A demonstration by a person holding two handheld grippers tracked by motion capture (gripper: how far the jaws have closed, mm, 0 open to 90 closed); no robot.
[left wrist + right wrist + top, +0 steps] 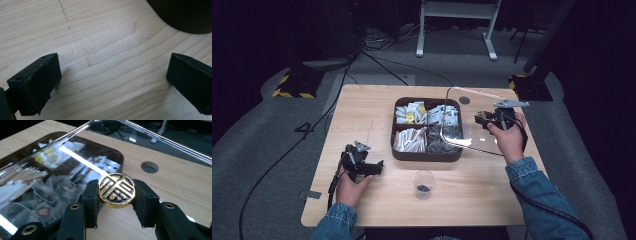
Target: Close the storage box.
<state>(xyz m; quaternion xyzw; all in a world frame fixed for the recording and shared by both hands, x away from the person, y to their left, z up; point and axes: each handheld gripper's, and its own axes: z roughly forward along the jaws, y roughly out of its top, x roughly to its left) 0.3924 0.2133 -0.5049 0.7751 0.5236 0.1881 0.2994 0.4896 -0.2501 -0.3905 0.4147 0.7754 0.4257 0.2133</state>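
— What have you got in the right gripper (116, 195)?

— I have its jaws pressed on either side of a round gold-and-black knob (116, 190); that knob sits on a clear lid (472, 120), and I hold the lid tilted up over the right side of the dark box (402, 150); in the high view the lid's near edge hangs just above the box's right-hand compartments, its far edge raised toward the back of the table (362, 200).

— And the box itself?

— It stands in the middle of the table, split into four compartments; I see white and yellow sachets in the back two, pale sachets front left, darker clear packets front right; through the lid they show blurred and streaked with glare.

— Your left gripper (112, 75)?

— Its jaws stand wide apart with bare wood between them; it lies low near the table's front left, my hand (351, 187) on it, well apart from the box; the box's dark corner just shows at the top of the left gripper view.

— Anything else close by?

— A small clear cup (424, 184) with something dark at its bottom, standing in front of the box; a round hole (149, 167) in the tabletop behind the lid.
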